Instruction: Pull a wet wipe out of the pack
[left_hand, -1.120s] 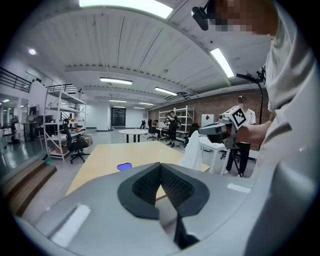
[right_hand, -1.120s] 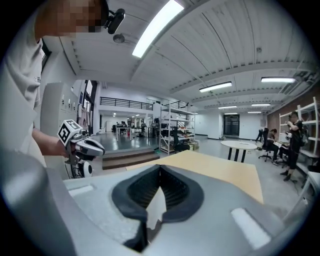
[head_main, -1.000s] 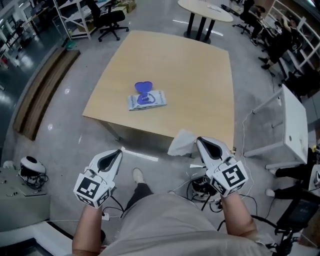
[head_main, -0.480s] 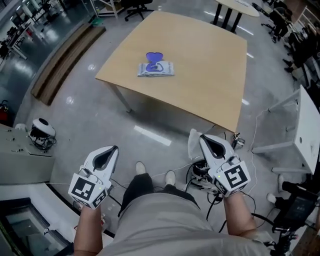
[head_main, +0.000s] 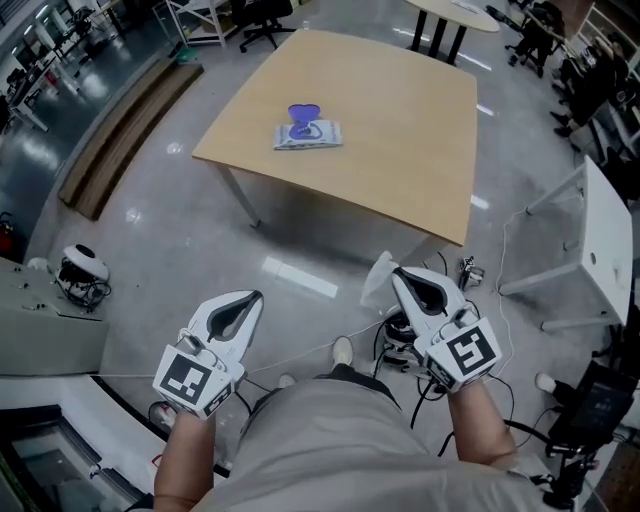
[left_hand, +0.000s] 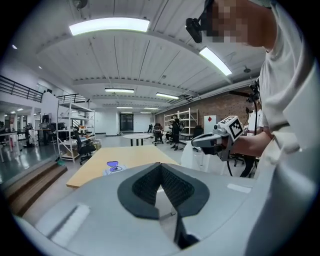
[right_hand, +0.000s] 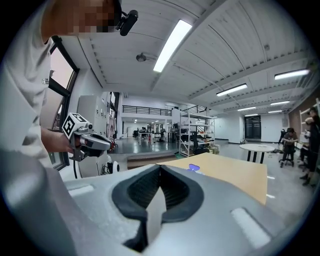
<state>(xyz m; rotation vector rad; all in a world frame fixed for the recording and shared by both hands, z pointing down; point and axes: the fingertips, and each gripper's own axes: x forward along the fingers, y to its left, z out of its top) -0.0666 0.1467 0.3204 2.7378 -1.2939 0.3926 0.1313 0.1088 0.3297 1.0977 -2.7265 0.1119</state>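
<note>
While left tongs (head_main: 254, 297) sit closed — right tongs (head_main: 397, 275) pinch a wipe (head_main: 377, 280).

Pale grey gripper shells and a light beige top (head_main: 345, 450) are seen.
The left gripper (head_main: 256, 296) and right gripper (head_main: 395, 273) are lined with black ribbed pads (left_hand: 142, 187); each is capped at six o'clock by a cube (head_main: 190, 380) with black-and-white square markers.

I can read no words or numbers here. The pack (head_main: 308, 134) on the table (head_main: 400, 120) bears print too small to make out. The left cube (head_main: 190, 381) and right cube (head_main: 468, 352) carry only black-and-white square patterns. Beyond the table, a white sign (left_hand: 209, 120) with a red diamond is illegible.
</note>
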